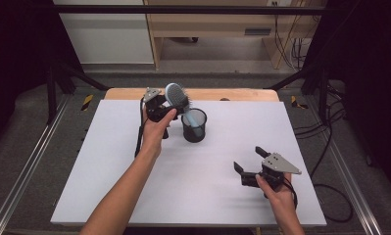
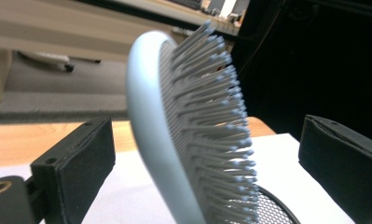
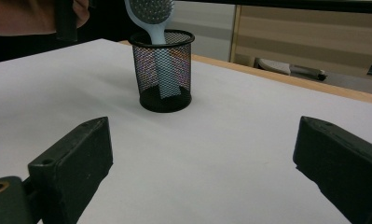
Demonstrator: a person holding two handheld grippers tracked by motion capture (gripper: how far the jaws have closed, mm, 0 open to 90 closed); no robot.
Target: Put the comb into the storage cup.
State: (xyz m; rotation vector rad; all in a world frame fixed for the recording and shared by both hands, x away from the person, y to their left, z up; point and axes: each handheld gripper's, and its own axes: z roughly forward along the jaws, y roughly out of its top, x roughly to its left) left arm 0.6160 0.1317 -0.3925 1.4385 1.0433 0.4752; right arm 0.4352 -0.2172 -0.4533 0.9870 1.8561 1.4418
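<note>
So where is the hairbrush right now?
The hairbrush stands handle-down in the black mesh cup near the table's far middle, its head leaning between the open jaws of the left gripper.

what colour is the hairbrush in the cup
Pale blue-grey hairbrush; the left gripper view shows it best.

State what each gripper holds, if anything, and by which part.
Nothing is held. The hairbrush stands handle-down in the mesh cup, between the open left gripper's jaws; the right gripper is open.
</note>
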